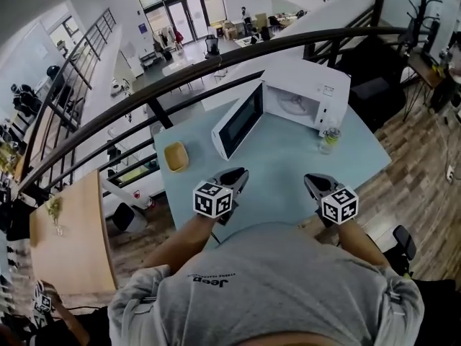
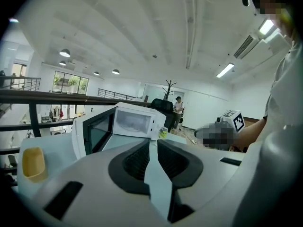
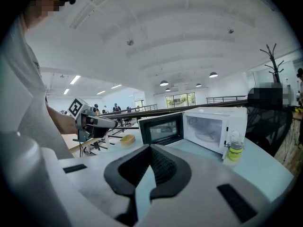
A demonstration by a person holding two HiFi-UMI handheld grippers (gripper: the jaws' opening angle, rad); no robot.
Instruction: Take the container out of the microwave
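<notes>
A white microwave stands at the far side of the light blue table with its door swung wide open to the left. Only the glass turntable shows inside it. A shallow yellow container sits on the table left of the door, also in the left gripper view and the right gripper view. My left gripper and right gripper hover side by side near the table's front edge, well short of the microwave. Both have their jaws together with nothing between them.
A small bottle with a yellow-green band stands on the table by the microwave's right front corner. A dark curved railing runs behind the table. A wooden table lies to the left, and a person's arm is at the lower left.
</notes>
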